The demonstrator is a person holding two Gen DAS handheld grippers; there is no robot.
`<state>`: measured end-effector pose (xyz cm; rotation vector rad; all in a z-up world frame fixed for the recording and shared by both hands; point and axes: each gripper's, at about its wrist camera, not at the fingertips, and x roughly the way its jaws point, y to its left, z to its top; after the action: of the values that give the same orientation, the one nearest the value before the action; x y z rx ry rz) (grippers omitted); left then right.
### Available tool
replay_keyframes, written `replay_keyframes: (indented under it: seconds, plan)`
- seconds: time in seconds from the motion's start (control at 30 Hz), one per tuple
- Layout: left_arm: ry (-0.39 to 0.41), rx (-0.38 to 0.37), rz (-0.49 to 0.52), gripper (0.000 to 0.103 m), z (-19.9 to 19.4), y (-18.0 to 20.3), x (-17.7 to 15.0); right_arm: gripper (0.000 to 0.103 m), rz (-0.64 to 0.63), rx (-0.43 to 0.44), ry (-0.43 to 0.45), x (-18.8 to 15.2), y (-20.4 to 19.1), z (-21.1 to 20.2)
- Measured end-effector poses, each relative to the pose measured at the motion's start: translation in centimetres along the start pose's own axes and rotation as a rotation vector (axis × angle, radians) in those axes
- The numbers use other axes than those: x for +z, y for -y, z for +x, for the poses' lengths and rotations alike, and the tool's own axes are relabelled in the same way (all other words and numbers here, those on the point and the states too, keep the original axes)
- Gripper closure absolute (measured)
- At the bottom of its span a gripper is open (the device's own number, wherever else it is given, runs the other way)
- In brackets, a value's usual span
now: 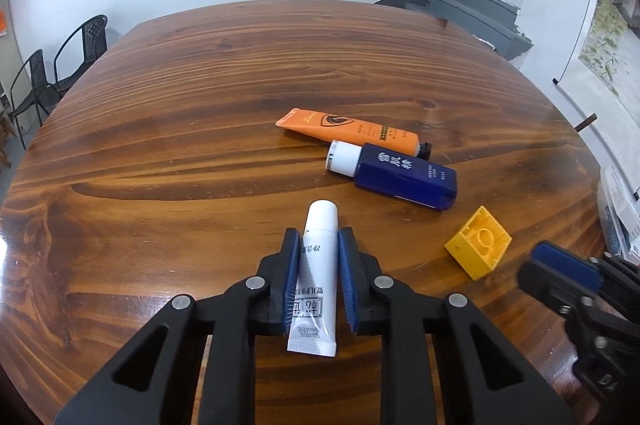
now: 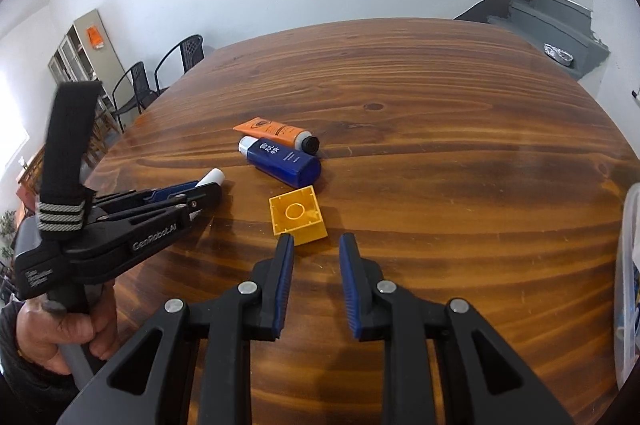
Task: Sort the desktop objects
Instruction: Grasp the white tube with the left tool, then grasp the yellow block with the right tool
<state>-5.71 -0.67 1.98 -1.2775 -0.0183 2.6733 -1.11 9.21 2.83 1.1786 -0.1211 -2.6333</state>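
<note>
My left gripper (image 1: pixel 319 239) is shut on a white tube (image 1: pixel 316 281), cap pointing forward, held just above the wooden table (image 1: pixel 200 105). From the right wrist view the left gripper (image 2: pixel 208 191) shows at the left with the tube's white cap (image 2: pixel 213 177) sticking out. An orange tube (image 1: pixel 352 131) and a blue bottle (image 1: pixel 400 173) with a white cap lie side by side ahead. A yellow toy brick (image 1: pixel 478 243) lies on its side to the right. My right gripper (image 2: pixel 316 243) is open and empty, just short of the yellow brick (image 2: pixel 298 217).
A clear plastic bin (image 2: pixel 628 289) stands at the table's right edge. Black chairs (image 1: pixel 60 65) stand beyond the table's far left. Grey stairs (image 1: pixel 472 17) rise behind the far right.
</note>
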Motion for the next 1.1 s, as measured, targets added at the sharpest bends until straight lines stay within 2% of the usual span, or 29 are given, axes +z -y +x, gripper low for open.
replay_keyframes:
  seconds: [0.27,0.43,0.5,0.7,0.77,0.83,0.9,1.1]
  plan:
    - [0.031,0.008,0.013,0.081,-1.0,0.4,0.0,0.074,-0.007,0.014,-0.049,1.0,-0.8,2.0]
    - [0.033,0.001,0.021,0.081,-0.9,0.6,0.0,0.041,-0.027,-0.020,-0.035,1.7,-1.2,2.5]
    - [0.034,0.000,0.022,0.081,-0.9,0.6,0.1,0.037,-0.025,-0.027,-0.025,2.1,-1.1,2.6]
    - [0.039,0.019,0.014,0.081,-1.0,0.5,0.1,0.037,-0.038,-0.038,-0.020,2.8,-1.6,3.2]
    - [0.034,0.018,0.010,0.081,-0.8,0.3,0.0,0.043,-0.044,-0.037,-0.031,2.8,-1.7,3.6]
    - [0.036,0.022,0.017,0.081,-0.8,0.5,0.0,0.058,-0.052,-0.032,-0.052,2.6,-1.7,4.1]
    - [0.041,0.025,0.023,0.081,-0.9,0.7,0.0,0.064,-0.051,-0.016,-0.072,2.4,-1.7,4.4]
    - [0.064,0.050,0.045,0.081,-1.3,1.2,-0.1,0.065,-0.067,-0.028,-0.052,2.0,-2.0,3.8]
